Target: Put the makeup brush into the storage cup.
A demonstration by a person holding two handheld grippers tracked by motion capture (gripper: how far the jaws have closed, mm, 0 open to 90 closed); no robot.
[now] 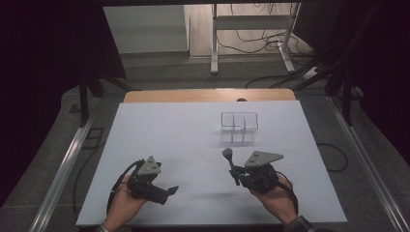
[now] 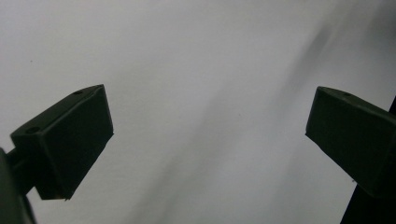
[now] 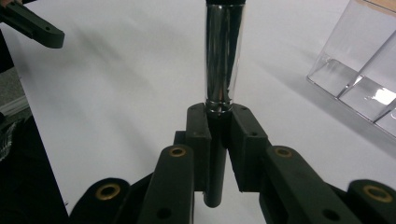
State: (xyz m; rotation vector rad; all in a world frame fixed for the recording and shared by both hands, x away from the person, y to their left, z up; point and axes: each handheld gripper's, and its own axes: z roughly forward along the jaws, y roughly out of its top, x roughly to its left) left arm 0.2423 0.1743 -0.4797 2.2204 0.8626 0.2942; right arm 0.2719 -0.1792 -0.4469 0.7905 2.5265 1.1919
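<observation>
My right gripper [image 1: 236, 177] is shut on the black handle of a brush [image 1: 231, 164], which stands tilted up off the white table [image 1: 169, 130] with its grey head on top. In the right gripper view the pads [image 3: 246, 135] clamp the handle just below the brush's chrome sleeve [image 3: 223, 56]. A clear plastic divided organizer [image 1: 239, 126] stands upright beyond the brush, at the right [image 3: 359, 70] in that view. At the near left, my left gripper [image 1: 167, 194] is open, jaws wide apart with nothing between them [image 2: 208, 135].
The white sheet covers a wooden tabletop whose far edge [image 1: 208, 95] shows. Metal rails [image 1: 63, 169] run along both sides of the table. Beyond it are a desk frame [image 1: 251, 43] and loose cables on the floor.
</observation>
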